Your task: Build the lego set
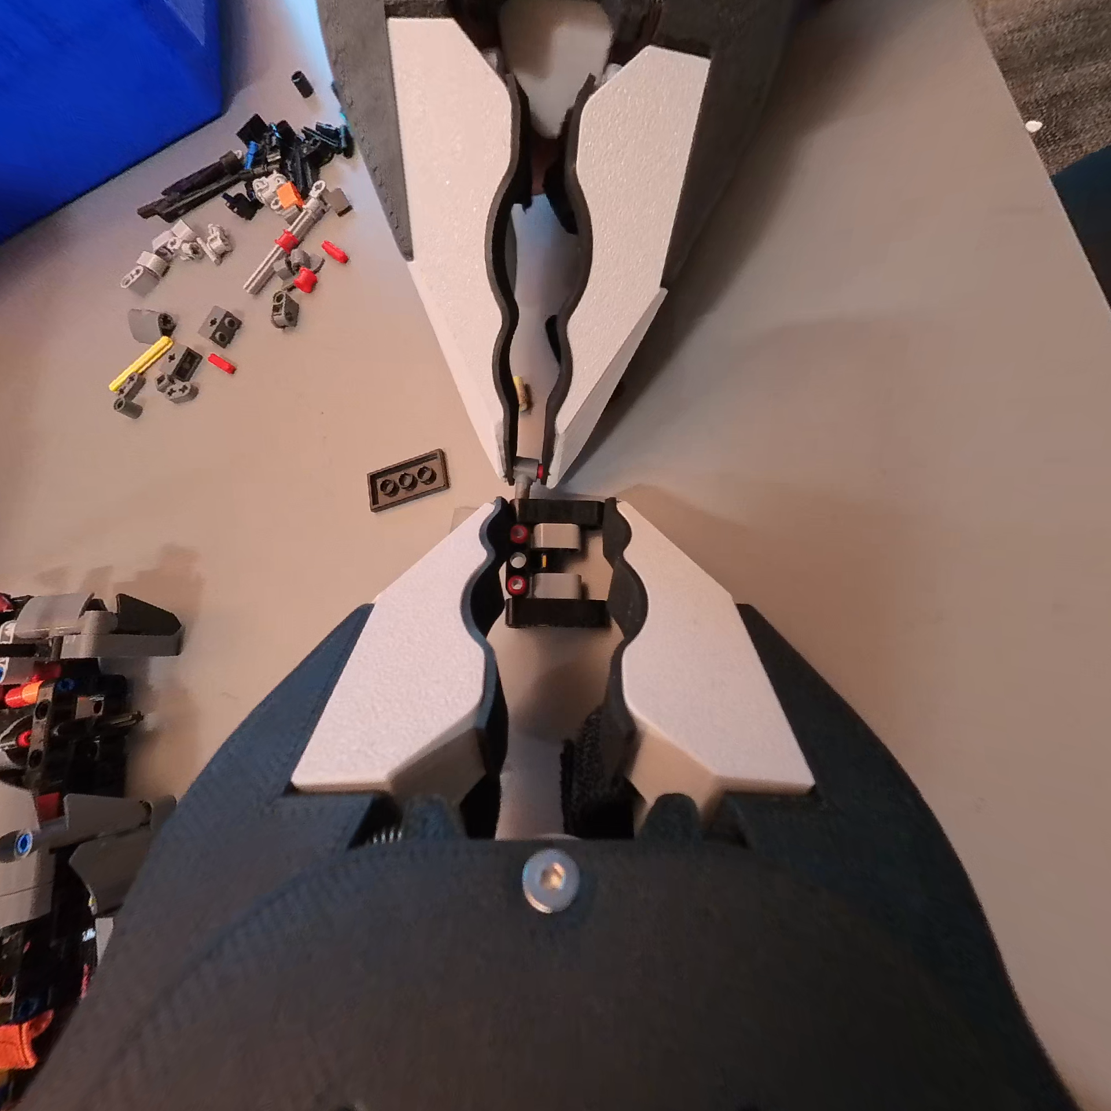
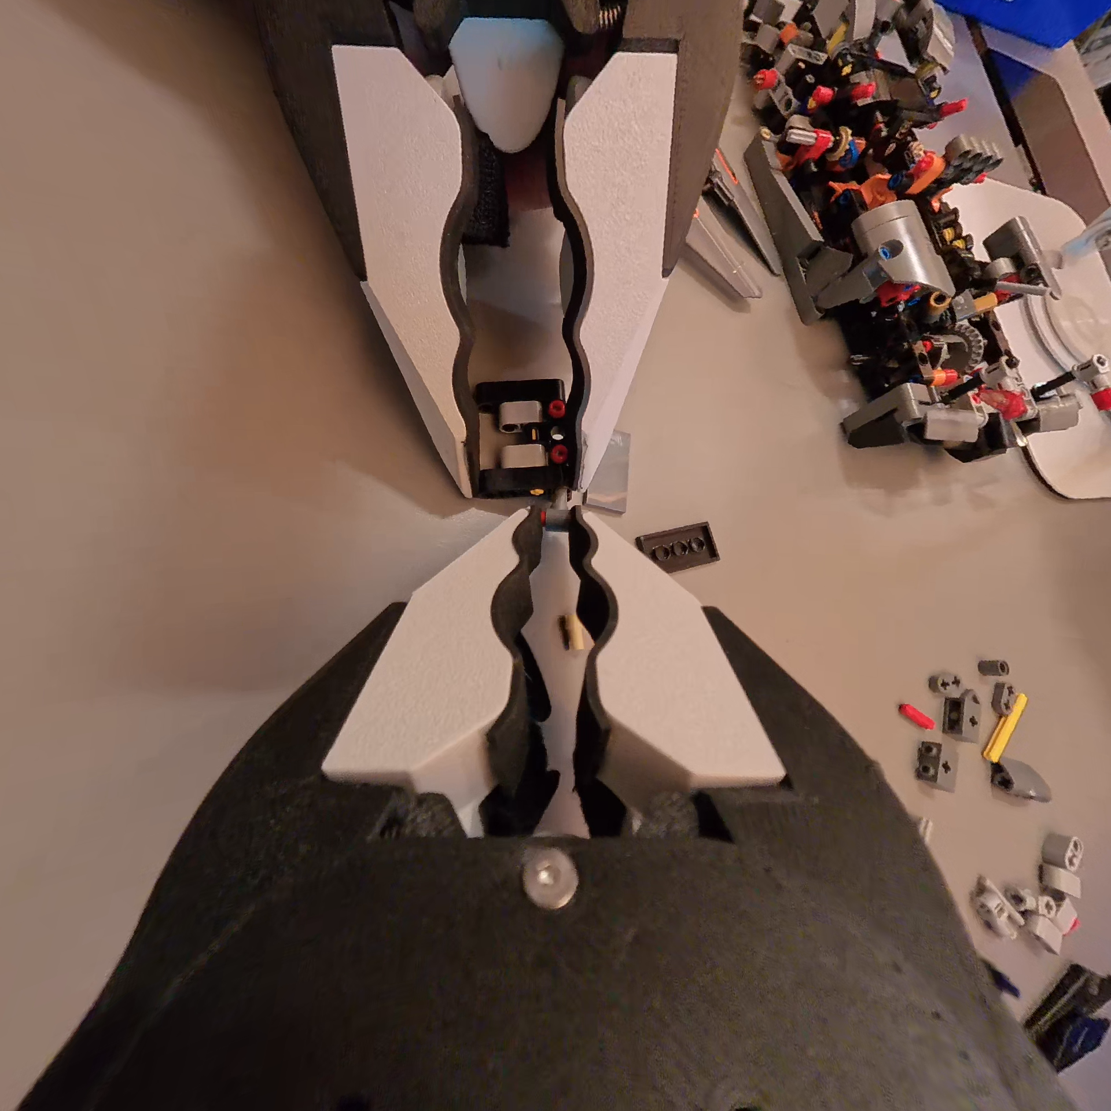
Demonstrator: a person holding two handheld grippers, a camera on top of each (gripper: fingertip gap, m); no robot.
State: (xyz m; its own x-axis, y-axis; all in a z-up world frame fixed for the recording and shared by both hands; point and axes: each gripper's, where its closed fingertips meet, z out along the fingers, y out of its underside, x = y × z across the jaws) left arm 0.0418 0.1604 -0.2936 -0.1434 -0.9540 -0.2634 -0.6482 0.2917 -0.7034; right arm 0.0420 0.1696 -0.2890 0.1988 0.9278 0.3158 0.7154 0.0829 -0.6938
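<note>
Held sub-assembly (image 1: 556, 565): small black frame with two light grey blocks inside and two red pin ends down one side; clamped between the left gripper's (image 1: 556, 511) fingers, above the table.
Small connector (image 1: 529, 472): grey piece with a red end, pinched at the right gripper's (image 2: 556, 520) fingertips, touching the frame's edge.
Tan pin (image 2: 574, 631): lies loose under the right gripper.
Dark plate (image 1: 409, 481): flat, underside up, three round sockets showing, just beside the fingertips.
Loose parts (image 1: 240, 240): grey, black, red pieces and a yellow axle (image 1: 141, 362), scattered apart on the table.
Large model (image 2: 938, 270): part-built, grey, black, orange and red, well apart from the frame.
</note>
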